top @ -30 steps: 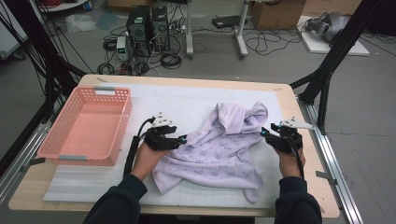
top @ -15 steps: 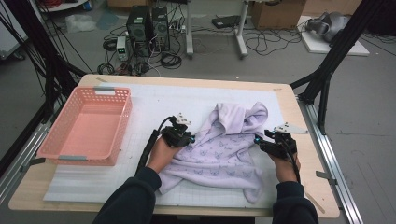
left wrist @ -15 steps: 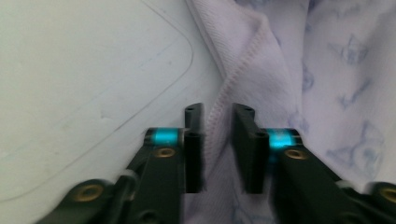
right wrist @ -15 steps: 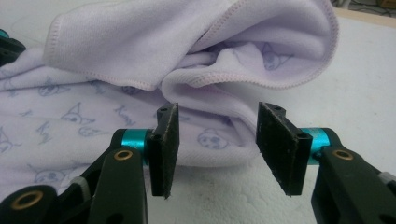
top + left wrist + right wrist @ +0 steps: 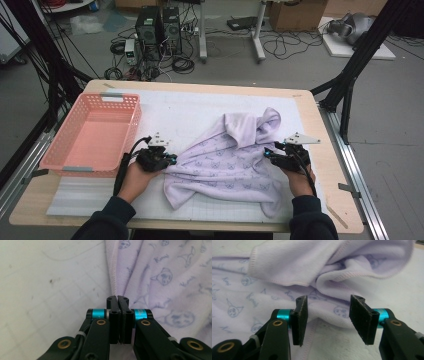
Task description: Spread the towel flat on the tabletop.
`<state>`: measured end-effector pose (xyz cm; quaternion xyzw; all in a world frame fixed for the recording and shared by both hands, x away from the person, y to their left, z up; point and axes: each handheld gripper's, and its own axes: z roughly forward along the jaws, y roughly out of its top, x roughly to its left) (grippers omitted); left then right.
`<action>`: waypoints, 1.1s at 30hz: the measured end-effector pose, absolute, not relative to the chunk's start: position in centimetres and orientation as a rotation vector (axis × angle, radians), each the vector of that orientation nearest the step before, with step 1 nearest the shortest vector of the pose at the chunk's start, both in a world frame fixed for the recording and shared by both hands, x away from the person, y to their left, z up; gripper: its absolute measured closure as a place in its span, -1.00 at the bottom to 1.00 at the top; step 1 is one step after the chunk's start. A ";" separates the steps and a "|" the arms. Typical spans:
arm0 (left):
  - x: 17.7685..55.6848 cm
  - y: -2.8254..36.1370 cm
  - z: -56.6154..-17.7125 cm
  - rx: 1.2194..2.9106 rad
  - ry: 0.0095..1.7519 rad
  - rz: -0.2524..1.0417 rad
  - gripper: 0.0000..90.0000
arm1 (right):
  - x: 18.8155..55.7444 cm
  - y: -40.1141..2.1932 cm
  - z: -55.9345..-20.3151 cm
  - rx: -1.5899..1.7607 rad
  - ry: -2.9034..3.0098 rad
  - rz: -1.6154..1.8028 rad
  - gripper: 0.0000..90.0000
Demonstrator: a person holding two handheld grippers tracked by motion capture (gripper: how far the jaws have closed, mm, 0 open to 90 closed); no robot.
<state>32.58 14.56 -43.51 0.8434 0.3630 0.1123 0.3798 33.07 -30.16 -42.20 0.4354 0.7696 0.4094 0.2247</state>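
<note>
while the left gripper (image 5: 117, 300) pinches the pink-stitched hem of the crumpled lilac cat-print fleece blanket (image 5: 235, 160), its jaws having just closed on that edge, the right gripper (image 5: 328, 315) hovers with jaws apart over the opposite edge. the blanket lies on the white gridded mat (image 5: 185, 110), beside the pink plastic basket (image 5: 62, 152).

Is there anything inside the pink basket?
No, the pink basket is empty in the high view; the purple cloth lies beside it on the table.
</note>
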 end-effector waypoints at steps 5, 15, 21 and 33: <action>29.6 16.1 -43.4 2.184 0.896 0.249 0.95 | 32.7 -29.1 -42.1 1.167 2.170 1.134 0.12; 28.4 16.5 -42.6 2.120 0.891 0.283 0.19 | 32.7 -27.8 -42.3 1.152 2.222 1.137 0.11; 31.9 13.9 -42.0 2.049 0.898 0.320 0.06 | 33.2 -25.9 -43.4 1.130 2.309 1.045 0.07; 37.0 8.6 -44.9 2.080 0.944 0.401 0.04 | 33.2 -26.9 -44.3 1.206 2.375 1.064 0.91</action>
